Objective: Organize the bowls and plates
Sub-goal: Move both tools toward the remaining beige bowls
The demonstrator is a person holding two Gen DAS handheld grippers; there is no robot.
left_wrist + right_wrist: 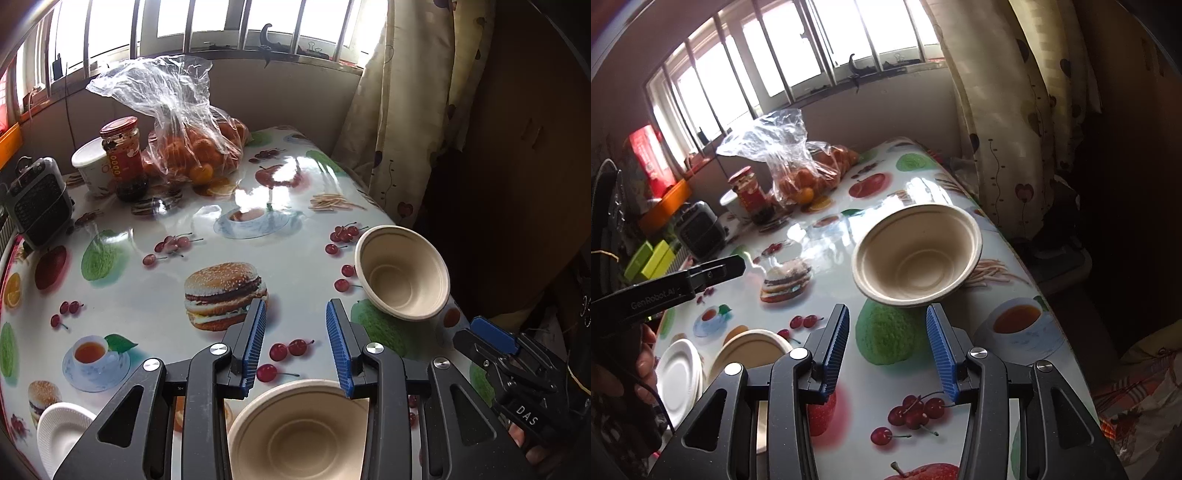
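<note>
Both grippers are sitting with their blue pads parted and nothing clamped between them. Left gripper (pixel 295 341) hangs over the table (pixel 147 295) with a beige bowl (pixel 299 432) right under its fingers, near the front edge; the pads don't look like they're pressing on it, though the frame covers part of the rim. Right gripper (pixel 888 349) points at the other beige bowl (pixel 916 254), which sits tipped up toward the camera near the table's right edge, just past the printed green fruit. From the left wrist view that same tilted bowl (pixel 402 277) is off to the right, well apart from the near one.

White plates (pixel 679 373) are stacked at the front-left corner, just beside the near bowl (pixel 753 347); the left view only catches one edge of a plate (pixel 62 432).

Further back on the fruit-print tablecloth: a red-lidded jar (pixel 122 158), a white tub (pixel 90 166) touching it, a clear plastic bag of oranges (pixel 192 147), and a small dark heater-looking box (pixel 40 203) at the left edge. Some toothpicks (pixel 332 202) lie scattered near the far right. Behind it all is a barred window (pixel 192 22) and a patterned curtain (pixel 406 110).
</note>
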